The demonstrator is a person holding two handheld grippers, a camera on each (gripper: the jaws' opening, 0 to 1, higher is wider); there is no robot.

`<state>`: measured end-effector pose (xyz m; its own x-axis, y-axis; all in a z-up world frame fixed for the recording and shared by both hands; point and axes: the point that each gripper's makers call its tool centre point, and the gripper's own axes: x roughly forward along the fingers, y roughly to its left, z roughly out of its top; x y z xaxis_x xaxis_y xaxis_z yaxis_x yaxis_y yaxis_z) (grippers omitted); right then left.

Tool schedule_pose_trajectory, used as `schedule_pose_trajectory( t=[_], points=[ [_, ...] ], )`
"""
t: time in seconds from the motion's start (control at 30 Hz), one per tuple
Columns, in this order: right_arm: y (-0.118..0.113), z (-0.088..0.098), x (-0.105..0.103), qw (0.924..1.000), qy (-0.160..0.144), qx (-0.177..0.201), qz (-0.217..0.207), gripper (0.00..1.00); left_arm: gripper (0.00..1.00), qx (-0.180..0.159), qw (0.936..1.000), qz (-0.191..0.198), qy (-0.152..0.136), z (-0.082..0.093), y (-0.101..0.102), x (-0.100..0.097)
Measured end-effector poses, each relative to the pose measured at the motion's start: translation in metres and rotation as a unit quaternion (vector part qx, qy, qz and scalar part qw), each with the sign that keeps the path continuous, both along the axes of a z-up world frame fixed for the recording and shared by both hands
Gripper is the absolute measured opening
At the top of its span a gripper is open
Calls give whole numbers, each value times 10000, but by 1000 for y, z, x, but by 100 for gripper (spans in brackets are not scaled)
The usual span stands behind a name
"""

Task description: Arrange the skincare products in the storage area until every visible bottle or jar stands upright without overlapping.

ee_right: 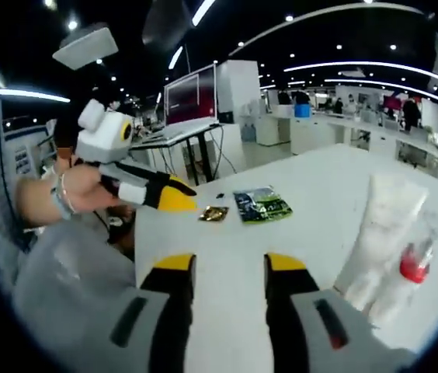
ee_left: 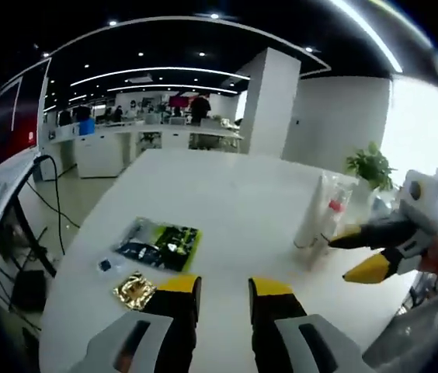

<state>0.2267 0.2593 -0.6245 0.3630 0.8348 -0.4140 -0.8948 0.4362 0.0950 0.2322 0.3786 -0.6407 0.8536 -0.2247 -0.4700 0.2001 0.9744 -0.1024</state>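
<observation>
A white tube [ee_left: 318, 208] and a small red-capped bottle [ee_left: 333, 206] stand together inside a clear plastic bag near the right edge of the white table [ee_left: 203, 183]. My right gripper [ee_left: 356, 252] comes in from the right, open, its tips just beside the bag. My left gripper [ee_left: 225, 286] is open over bare table with nothing between its jaws. In the right gripper view the tube [ee_right: 378, 229] and red-capped bottle [ee_right: 413, 268] are at the right, my right gripper [ee_right: 231, 266] is open and empty, and the left gripper [ee_right: 179, 196] is held by a hand.
A green-and-black sachet [ee_left: 161, 242], a gold sachet [ee_left: 133, 289] and a tiny blue item [ee_left: 105, 265] lie on the table's left part. A potted plant [ee_left: 370, 165] stands beyond the bag. A desk with a screen [ee_right: 192, 97] and cables is past the table edge.
</observation>
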Motion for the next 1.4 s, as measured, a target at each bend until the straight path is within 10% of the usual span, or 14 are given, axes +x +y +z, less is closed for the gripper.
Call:
schedule_pose_trajectory(
  t=[0.7,1.4],
  points=[
    [67,129,57,9930,-1113,-158,371,35,26,-257,9994,234,-3,-7,12,0],
    [154,89,143,9924,-599,-875,628,35,27,-707,9913,1011,459,-22,60,57]
  ],
)
